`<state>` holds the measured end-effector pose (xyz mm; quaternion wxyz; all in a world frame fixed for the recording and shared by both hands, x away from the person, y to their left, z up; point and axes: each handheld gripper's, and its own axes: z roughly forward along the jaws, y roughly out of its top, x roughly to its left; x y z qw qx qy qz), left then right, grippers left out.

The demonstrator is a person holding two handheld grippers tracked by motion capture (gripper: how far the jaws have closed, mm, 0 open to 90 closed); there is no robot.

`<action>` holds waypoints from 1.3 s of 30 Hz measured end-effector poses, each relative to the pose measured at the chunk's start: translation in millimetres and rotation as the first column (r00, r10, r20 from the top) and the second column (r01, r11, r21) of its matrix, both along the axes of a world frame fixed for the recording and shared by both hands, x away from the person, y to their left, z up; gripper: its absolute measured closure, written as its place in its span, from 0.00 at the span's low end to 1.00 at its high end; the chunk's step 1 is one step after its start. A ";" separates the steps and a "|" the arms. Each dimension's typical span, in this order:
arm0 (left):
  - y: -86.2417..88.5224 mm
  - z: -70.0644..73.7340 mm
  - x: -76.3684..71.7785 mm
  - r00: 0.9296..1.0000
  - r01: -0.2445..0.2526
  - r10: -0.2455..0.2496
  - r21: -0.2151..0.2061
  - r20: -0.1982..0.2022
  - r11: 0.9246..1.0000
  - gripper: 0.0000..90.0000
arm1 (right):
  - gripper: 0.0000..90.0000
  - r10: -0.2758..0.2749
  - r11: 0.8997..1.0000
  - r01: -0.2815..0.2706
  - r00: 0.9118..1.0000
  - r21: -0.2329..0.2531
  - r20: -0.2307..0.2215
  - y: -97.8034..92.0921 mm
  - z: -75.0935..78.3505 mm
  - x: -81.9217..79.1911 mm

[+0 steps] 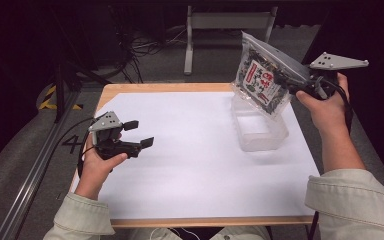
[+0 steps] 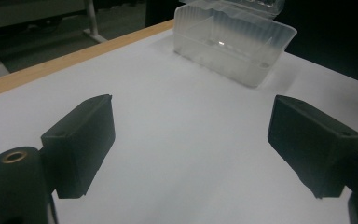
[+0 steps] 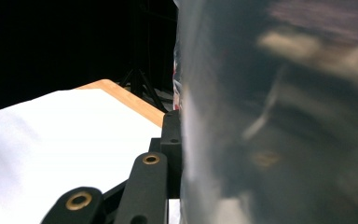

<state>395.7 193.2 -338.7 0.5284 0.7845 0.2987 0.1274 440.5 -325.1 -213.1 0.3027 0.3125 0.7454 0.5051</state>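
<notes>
Right gripper (image 1: 286, 82) clamps snack bag (image 1: 260, 80) tilted above clear tub (image 1: 260, 131), probably to drop it in; left gripper (image 1: 139, 133) idles open.

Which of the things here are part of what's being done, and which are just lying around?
In use:
- printed bag, shut in the right gripper, held above the tub
- clear plastic tub, open on the white sheet
- left gripper, open, holding nothing

Just lying about:
- cables on the floor
- grey stand behind the table
</notes>
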 end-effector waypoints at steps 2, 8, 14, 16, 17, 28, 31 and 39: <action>0.8 0.0 0.2 1.000 0.001 -0.001 -0.005 -0.006 1.000 0.17 | 0.85 -0.018 1.000 0.018 1.000 0.003 -0.004 -3.8 -1.3 1.2; 2.9 -1.0 0.5 1.000 -0.005 0.005 -0.010 -0.007 1.000 0.17 | 0.85 -0.067 0.998 0.067 0.998 -0.004 -0.002 -11.2 -3.0 4.1; 3.4 -1.2 -1.1 1.000 -0.005 0.005 -0.011 -0.014 1.000 0.17 | 0.85 -0.091 0.995 0.091 0.996 -0.029 -0.001 -11.4 -5.1 6.9; 4.0 -1.5 -0.9 1.000 -0.007 0.007 -0.012 -0.011 1.000 0.17 | 0.85 -0.095 0.995 0.095 0.995 -0.034 -0.003 -11.4 -5.8 7.7; 4.2 -1.8 -0.9 1.000 -0.010 0.010 -0.015 -0.011 1.000 0.17 | 0.85 -0.098 0.994 0.098 0.995 -0.039 -0.001 -11.5 -6.2 8.0; 3.3 -2.2 -1.4 1.000 0.000 0.000 -0.025 -0.023 1.000 0.17 | 0.85 -0.122 0.990 0.121 0.993 -0.066 -0.007 -6.9 -20.9 12.0; 4.1 -2.2 -0.9 1.000 -0.002 0.001 -0.023 -0.020 1.000 0.17 | 0.85 -0.121 0.991 0.120 0.993 -0.065 -0.014 -7.1 -25.3 13.2; 4.3 -2.3 -1.7 1.000 0.004 -0.004 -0.015 -0.022 1.000 0.17 | 0.85 -0.110 0.991 0.107 0.993 -0.074 -0.031 -5.1 -38.4 15.3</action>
